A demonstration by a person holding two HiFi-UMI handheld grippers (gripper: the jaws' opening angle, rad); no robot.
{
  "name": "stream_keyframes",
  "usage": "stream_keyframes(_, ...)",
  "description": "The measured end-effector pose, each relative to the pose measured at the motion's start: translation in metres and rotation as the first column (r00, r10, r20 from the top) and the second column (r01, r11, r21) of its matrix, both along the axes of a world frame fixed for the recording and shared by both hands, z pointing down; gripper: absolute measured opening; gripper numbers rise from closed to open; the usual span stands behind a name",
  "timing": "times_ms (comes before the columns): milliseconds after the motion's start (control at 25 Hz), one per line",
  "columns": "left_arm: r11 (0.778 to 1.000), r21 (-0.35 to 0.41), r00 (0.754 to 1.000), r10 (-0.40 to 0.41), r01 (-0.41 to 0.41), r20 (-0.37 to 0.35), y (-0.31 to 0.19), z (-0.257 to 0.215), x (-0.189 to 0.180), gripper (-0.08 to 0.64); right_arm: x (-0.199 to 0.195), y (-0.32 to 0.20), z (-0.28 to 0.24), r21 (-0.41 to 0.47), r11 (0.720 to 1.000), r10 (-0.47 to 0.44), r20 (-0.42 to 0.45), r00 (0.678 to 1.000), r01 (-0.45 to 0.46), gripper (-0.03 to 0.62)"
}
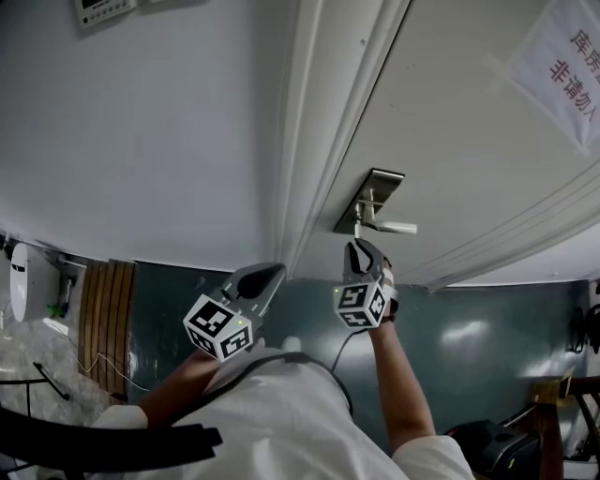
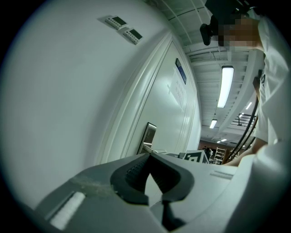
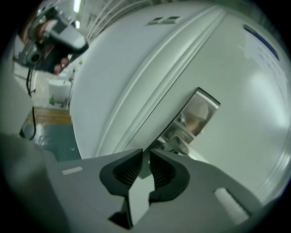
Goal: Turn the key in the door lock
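Observation:
A white door (image 1: 469,141) carries a metal lock plate (image 1: 372,187) with a lever handle (image 1: 389,226). I cannot make out a key in any view. My right gripper (image 1: 359,248) is just below the handle, pointing at the plate's lower end. In the right gripper view its jaws (image 3: 145,152) stand a narrow gap apart with nothing visibly clamped; the lock plate (image 3: 198,113) lies close ahead. My left gripper (image 1: 275,273) hangs to the left by the door frame (image 1: 309,141), apart from the lock. Its tips (image 2: 149,155) meet, with nothing between them, and the plate (image 2: 149,134) shows beyond.
A paper notice (image 1: 562,66) hangs on the door at upper right. A white wall (image 1: 141,141) with a small control panel (image 1: 103,9) fills the left. Below are a dark green floor (image 1: 487,328), wooden slats (image 1: 103,319) at left and a black bag (image 1: 487,450).

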State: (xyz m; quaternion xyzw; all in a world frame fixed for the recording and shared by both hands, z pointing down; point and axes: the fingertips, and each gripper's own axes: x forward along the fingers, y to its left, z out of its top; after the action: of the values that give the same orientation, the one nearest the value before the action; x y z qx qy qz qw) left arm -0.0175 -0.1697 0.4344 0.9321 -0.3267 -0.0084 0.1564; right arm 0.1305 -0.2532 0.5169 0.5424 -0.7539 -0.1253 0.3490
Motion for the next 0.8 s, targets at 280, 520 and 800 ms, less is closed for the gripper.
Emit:
stream_keyframes(280, 0.999, 0.017, 0.999, 0.032, -0.033, 0.011, 0.0, -0.005, 0.009, 0.003, -0.022, 0.051, -0.043, -0.022, 0.998, 0.066, 0.484, 0.873, -0.063, 0.014)
stream_keyframes(520, 0.995, 0.06, 0.997, 0.079, -0.081, 0.024, 0.003, -0.017, 0.02, 0.003, -0.031, 0.078, -0.068, -0.007, 0.997, 0.063, 0.644, 0.763, -0.076, 0.008)
stream_keyframes(800, 0.993, 0.058, 0.994, 0.106, -0.107, 0.009, 0.006, -0.02, 0.017, 0.003, -0.039, 0.087, -0.069, -0.016, 0.995, 0.085, 0.657, 0.749, -0.098, 0.008)
